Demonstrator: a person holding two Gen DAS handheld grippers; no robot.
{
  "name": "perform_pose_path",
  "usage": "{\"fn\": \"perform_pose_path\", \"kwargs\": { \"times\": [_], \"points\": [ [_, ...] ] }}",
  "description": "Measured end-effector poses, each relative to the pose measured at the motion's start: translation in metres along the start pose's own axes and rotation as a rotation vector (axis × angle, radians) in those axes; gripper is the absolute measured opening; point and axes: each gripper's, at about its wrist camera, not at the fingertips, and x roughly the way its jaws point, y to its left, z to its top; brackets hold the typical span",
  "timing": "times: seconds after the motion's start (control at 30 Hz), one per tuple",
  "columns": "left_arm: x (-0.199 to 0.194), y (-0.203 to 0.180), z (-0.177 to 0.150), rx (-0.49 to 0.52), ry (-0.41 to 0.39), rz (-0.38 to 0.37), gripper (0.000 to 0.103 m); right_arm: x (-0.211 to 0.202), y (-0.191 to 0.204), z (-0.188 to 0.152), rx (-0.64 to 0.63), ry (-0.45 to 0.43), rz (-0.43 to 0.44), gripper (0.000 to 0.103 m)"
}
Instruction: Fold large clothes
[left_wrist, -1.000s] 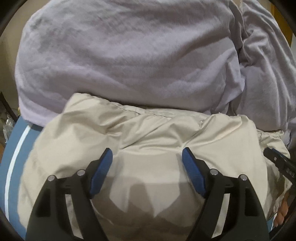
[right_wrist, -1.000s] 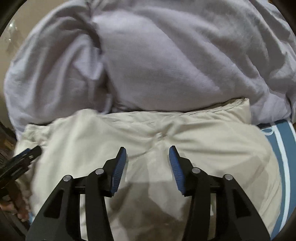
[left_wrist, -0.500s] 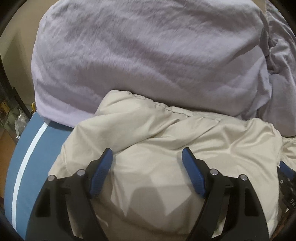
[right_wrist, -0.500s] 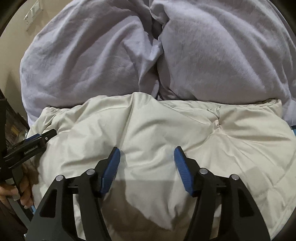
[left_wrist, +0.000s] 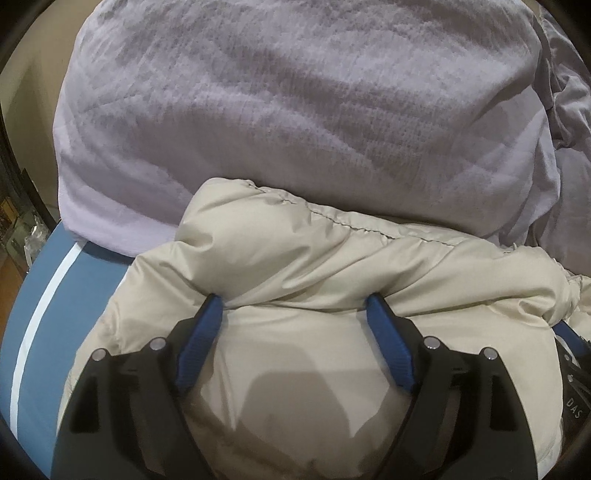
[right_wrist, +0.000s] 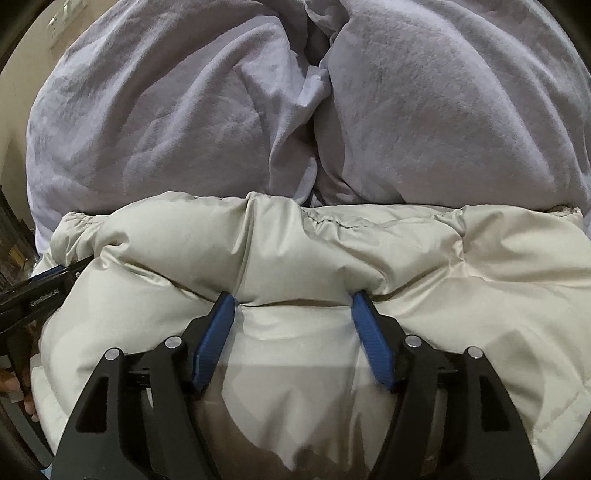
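Note:
A puffy beige quilted jacket (left_wrist: 332, 266) lies bunched on the bed; it also fills the lower half of the right wrist view (right_wrist: 461, 266). My left gripper (left_wrist: 293, 301) is open, its blue fingertips pressing into a raised fold of the jacket. My right gripper (right_wrist: 293, 297) is open too, its tips pushed against a fold in the same way. The right gripper shows at the right edge of the left wrist view (left_wrist: 570, 350), and the left gripper shows at the left edge of the right wrist view (right_wrist: 40, 291).
A bulky lilac duvet (left_wrist: 295, 110) is heaped just behind the jacket, seen as well in the right wrist view (right_wrist: 295, 103). A blue bedsheet with a white stripe (left_wrist: 33, 332) lies to the left. Shelving and floor show beyond the bed's left edge (left_wrist: 14, 229).
Both grippers have moved forward over the jacket until their tips push into a fold. The right gripper's jaws have opened wider. The jacket has bunched up toward the duvet.

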Motion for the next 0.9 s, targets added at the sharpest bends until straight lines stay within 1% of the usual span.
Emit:
{"fn": "perform_pose_path", "kwargs": {
  "times": [0.07,0.1,0.17,0.23,0.27,0.37,0.4,0.43,0.5,0.53,0.63,0.73,0.77,0.9],
  "points": [
    [0.0,-0.003,0.0,0.003,0.007,0.003,0.081,-0.002,0.002,-0.001,0.0,0.004,0.002,0.068],
    [0.002,-0.001,0.0,0.004,0.013,0.005,0.081,0.002,0.002,-0.007,0.0,0.009,0.007,0.068],
    [-0.002,-0.001,0.001,0.012,0.031,0.012,0.08,-0.004,-0.004,-0.003,0.015,0.034,0.02,0.068],
    [-0.011,0.0,0.001,0.01,0.034,0.002,0.078,-0.017,-0.019,0.01,0.035,0.051,0.023,0.068],
    [-0.019,-0.003,0.001,0.006,0.029,-0.01,0.078,-0.025,-0.024,0.013,0.04,0.051,0.021,0.068],
    [-0.038,-0.005,0.0,-0.003,0.003,-0.053,0.078,-0.049,-0.039,0.019,0.05,0.015,0.001,0.068],
    [-0.046,-0.009,0.001,-0.004,-0.008,-0.082,0.078,-0.055,-0.043,0.019,0.052,0.005,-0.012,0.07],
    [-0.051,-0.012,0.0,-0.001,-0.013,-0.105,0.078,-0.062,-0.051,0.02,0.055,-0.007,-0.045,0.07],
    [-0.061,-0.025,0.001,0.021,-0.027,-0.141,0.079,-0.075,-0.069,0.019,0.073,-0.023,-0.087,0.071],
    [-0.067,-0.035,0.001,0.042,-0.037,-0.164,0.079,-0.085,-0.079,0.015,0.084,-0.027,-0.106,0.073],
    [-0.072,-0.06,-0.001,0.096,-0.044,-0.206,0.08,-0.089,-0.102,0.015,0.117,-0.028,-0.162,0.074],
    [-0.07,-0.088,-0.001,0.142,-0.032,-0.219,0.079,-0.087,-0.117,0.011,0.137,-0.024,-0.194,0.074],
    [-0.078,-0.104,-0.002,0.151,-0.027,-0.219,0.079,-0.086,-0.121,0.01,0.135,-0.022,-0.202,0.074],
    [-0.062,-0.117,-0.009,0.174,0.007,-0.197,0.08,-0.082,-0.127,0.0,0.11,-0.008,-0.219,0.074]
  ]
}}
